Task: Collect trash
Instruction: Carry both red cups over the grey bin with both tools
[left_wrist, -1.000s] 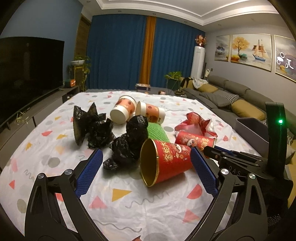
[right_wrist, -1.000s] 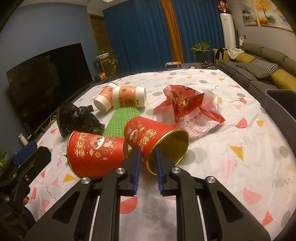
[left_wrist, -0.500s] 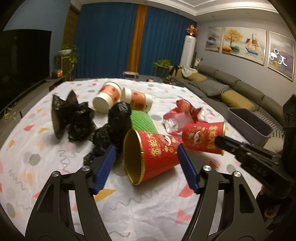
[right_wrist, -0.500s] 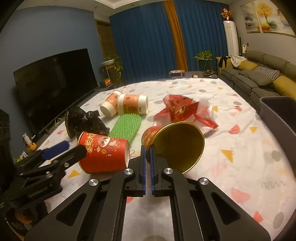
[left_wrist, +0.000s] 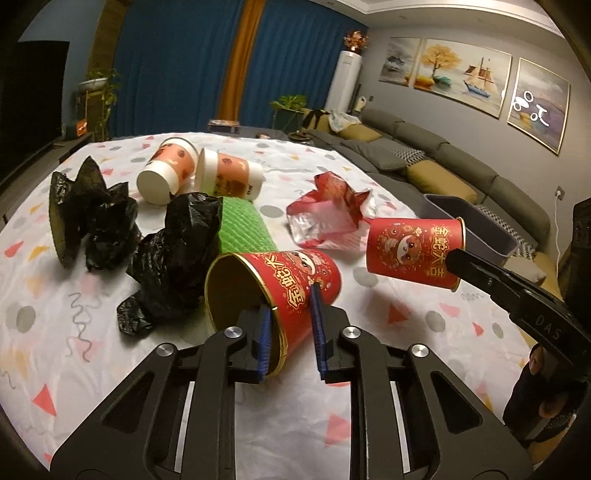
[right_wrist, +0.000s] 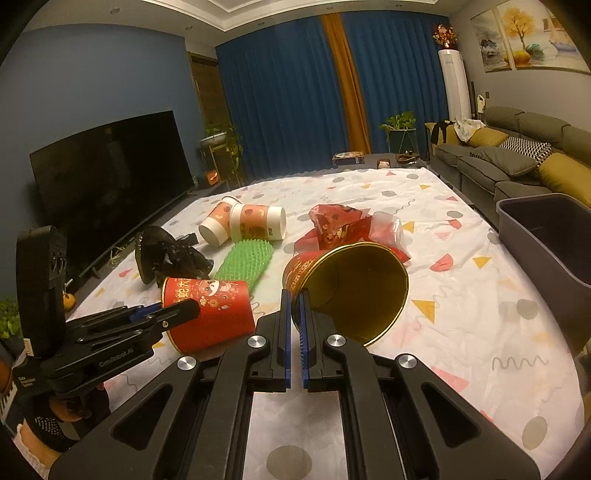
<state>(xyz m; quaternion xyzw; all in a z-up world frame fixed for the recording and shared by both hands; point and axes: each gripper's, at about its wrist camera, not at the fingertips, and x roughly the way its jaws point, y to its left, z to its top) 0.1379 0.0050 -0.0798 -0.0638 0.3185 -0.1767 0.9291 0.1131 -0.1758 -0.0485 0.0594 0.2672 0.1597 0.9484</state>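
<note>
so the left gripper (left_wrist: 291, 328) had just been closing and pinched the rim wall of the near red cup (left_wrist: 273, 291), one jaw inside its mouth, one outside; that cup lay on its side, long axis running away from the jaws; the right gripper (right_wrist: 295, 325) was clamped tight on the second red cup (right_wrist: 351, 291), lifted, with the grey bin (right_wrist: 546, 240) off to its right, so the right hand was nearer

Two pale paper cups (left_wrist: 199, 175) lie behind the green bumpy mat (left_wrist: 243, 229); the crumpled black plastic bag (left_wrist: 177, 254) is left of it
</note>
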